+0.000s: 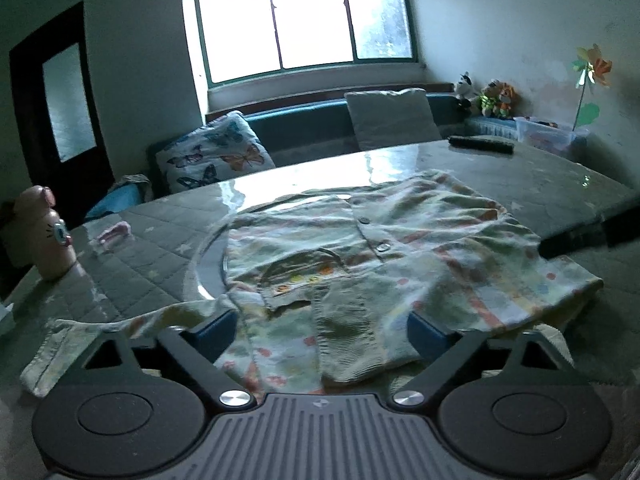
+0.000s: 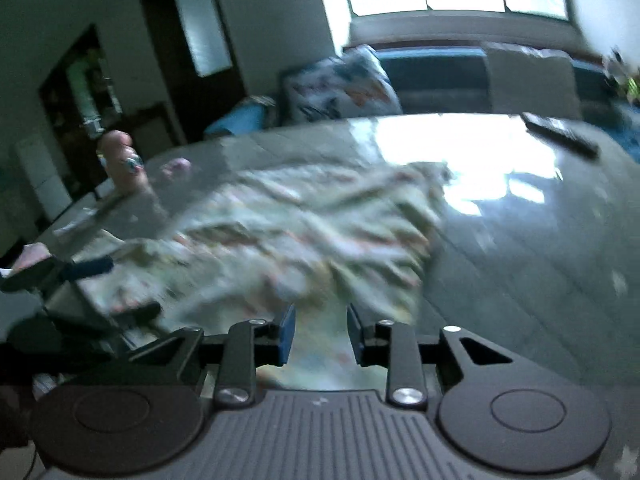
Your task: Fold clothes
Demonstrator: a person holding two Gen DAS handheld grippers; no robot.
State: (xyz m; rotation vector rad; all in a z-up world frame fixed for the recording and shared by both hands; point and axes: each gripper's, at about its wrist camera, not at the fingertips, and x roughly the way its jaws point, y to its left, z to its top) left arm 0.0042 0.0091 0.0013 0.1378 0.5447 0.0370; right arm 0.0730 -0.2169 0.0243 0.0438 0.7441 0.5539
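Patterned shirt [image 1: 360, 248] is lying mostly flat on the counter [image 1: 520, 176], buttons up, one sleeve trailing off to the side. Left gripper [image 1: 320, 324] is hovering wide over the near hem; right gripper [image 2: 320, 334] is narrow w/ cloth between, grip unclear. Pinch hem corners evenly, lift low & fold w/o bunching.

The shirt [image 1: 384, 240] was soft printed cloth, with a ribbed knit panel near its hem and small glossy buttons. The tabletop [image 1: 520, 176] looked glassy and smooth, mirroring the window light over a quilted cloth beneath. The left gripper [image 1: 322, 330] was matt black plastic with polished metal pivots and blue matt pads.
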